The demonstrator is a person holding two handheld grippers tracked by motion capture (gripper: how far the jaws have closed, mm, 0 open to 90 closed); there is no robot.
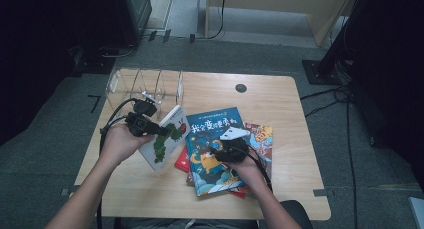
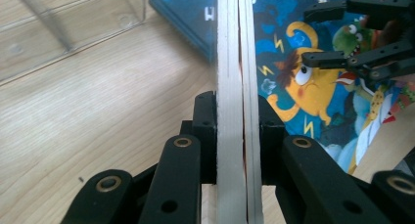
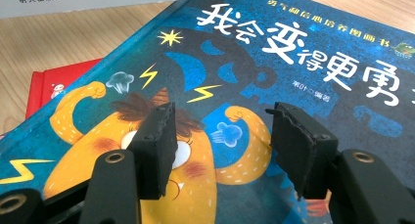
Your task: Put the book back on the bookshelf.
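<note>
My left gripper is shut on a white picture book with a green caterpillar on its cover and holds it tilted above the table's left half. In the left gripper view the jaws clamp that white book edge-on. My right gripper hovers open just over a blue picture book with an orange cartoon figure. In the right gripper view nothing lies between the pads and the blue book lies close below them. The right gripper is also visible in the left gripper view.
The blue book tops a small pile with a red book and a colourful book under it. A clear acrylic book rack stands at the back left of the wooden table. Cables trail across the grey floor around it.
</note>
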